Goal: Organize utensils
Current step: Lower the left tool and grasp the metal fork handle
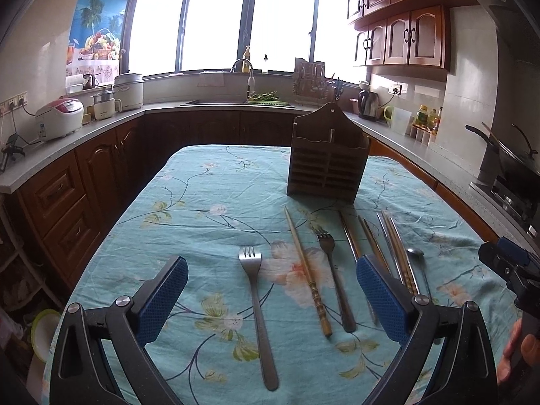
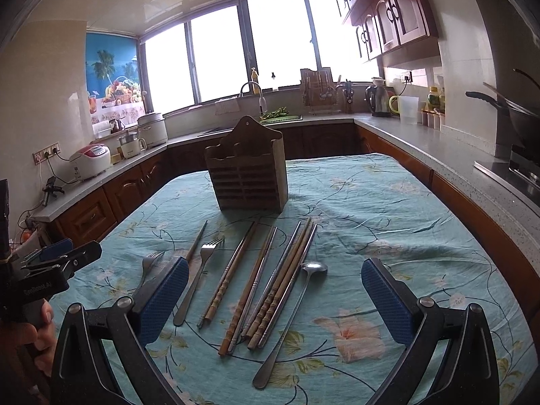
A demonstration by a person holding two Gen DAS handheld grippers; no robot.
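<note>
Utensils [image 2: 256,290] lie ahead of gripper [image 2: 275,300]

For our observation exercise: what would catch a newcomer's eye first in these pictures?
Probably the row of utensils lying on the floral teal tablecloth: two forks, many chopsticks and a long spoon. Behind them stands a dark slatted wooden utensil holder, and bright windows glare beyond the kitchen counter.

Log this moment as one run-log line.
left gripper: open, empty | right gripper: open, empty | forks, chopsticks, spoon: on tablecloth | holder: upright
</note>
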